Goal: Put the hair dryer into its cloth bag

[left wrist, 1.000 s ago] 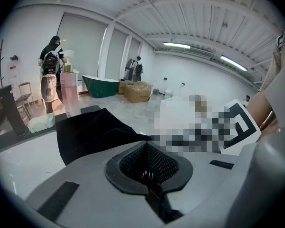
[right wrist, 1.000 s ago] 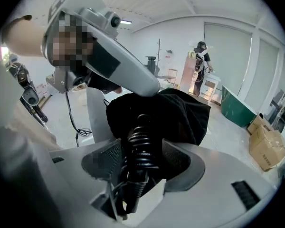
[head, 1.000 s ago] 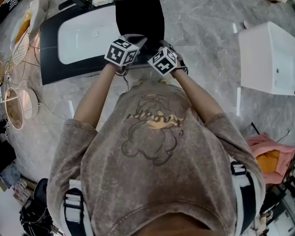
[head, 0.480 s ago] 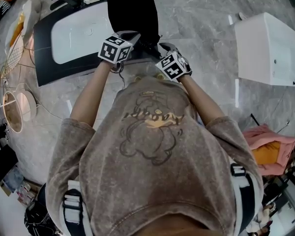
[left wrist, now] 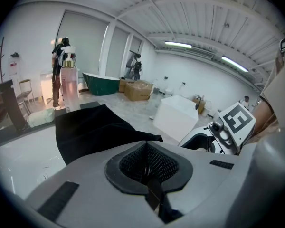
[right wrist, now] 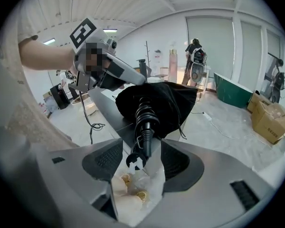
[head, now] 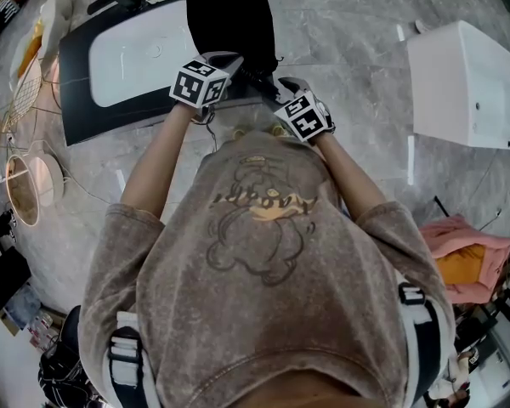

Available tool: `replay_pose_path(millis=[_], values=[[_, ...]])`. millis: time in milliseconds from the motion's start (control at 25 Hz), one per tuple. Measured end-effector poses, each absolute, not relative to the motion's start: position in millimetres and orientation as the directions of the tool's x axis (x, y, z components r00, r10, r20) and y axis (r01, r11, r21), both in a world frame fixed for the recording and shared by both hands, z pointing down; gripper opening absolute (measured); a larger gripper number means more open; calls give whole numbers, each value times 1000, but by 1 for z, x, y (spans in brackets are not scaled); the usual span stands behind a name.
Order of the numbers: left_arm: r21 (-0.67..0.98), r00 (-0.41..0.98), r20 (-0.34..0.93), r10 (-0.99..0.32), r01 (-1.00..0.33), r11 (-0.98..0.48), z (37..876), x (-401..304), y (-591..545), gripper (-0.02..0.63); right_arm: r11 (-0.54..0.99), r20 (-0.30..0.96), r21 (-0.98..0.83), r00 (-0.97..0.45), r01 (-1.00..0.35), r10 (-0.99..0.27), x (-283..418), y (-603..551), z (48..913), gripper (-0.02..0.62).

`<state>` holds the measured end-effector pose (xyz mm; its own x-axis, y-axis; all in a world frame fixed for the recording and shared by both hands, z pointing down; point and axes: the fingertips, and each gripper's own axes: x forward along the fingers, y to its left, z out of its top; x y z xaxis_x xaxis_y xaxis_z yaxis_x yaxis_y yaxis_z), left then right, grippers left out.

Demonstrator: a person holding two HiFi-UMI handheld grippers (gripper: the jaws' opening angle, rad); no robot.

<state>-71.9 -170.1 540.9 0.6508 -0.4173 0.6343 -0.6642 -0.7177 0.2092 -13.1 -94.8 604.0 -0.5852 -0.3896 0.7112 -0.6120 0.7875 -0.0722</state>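
The black cloth bag (head: 231, 19) lies over the rim of a black-edged white tub (head: 136, 49). My left gripper (head: 229, 60) is shut on a thin strip of the bag's near edge, and the black cloth (left wrist: 92, 127) spreads out beyond its jaws. The hair dryer's body is hidden inside the bulging bag (right wrist: 166, 101). Only its ribbed black cord end (right wrist: 143, 122) sticks out of the bag's mouth. My right gripper (head: 282, 86) sits just right of the bag. Its jaws stand slightly apart with that cord end held between them in mid-air.
A white rectangular tub (head: 467, 92) stands on the marble floor to the right, and a pink cloth (head: 467, 266) lies further back on that side. A round mirror (head: 21, 185) and thin cables lie on the left. A tall pink bottle (left wrist: 70, 82) stands behind the bag.
My right gripper has moved right and back from the bag's mouth, rolling a little, with the cord end stretched between it and the bag. The left gripper has stayed put.
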Motion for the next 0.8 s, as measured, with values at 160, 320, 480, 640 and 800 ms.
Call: replay_pose_path(millis=[160,320,480,640,800], values=[[213,650,637,-415,-666,-715,543,-72,-167,20,788,739,-93,-573,-608,-354,-11,-85,618,244],[214,650,639,-412,-664,-716,543,-70,-166,20,792,756,-94,-561,-603,-338,-12,-84,626,176],[219,652,637,-410,-664,-715,543,-69,-165,20,783,760,-121,-564,-610,-322,-12,-84,627,164],[219,654,637,-407,-660,-719,542,-70,-165,20,764,760,-146,-566,-628,-320,-11,-85,625,160],[228,663,634,-397,-651,-724,540,-67,-162,20,745,737,-173,-586,-644,-336,-10,-84,620,158]])
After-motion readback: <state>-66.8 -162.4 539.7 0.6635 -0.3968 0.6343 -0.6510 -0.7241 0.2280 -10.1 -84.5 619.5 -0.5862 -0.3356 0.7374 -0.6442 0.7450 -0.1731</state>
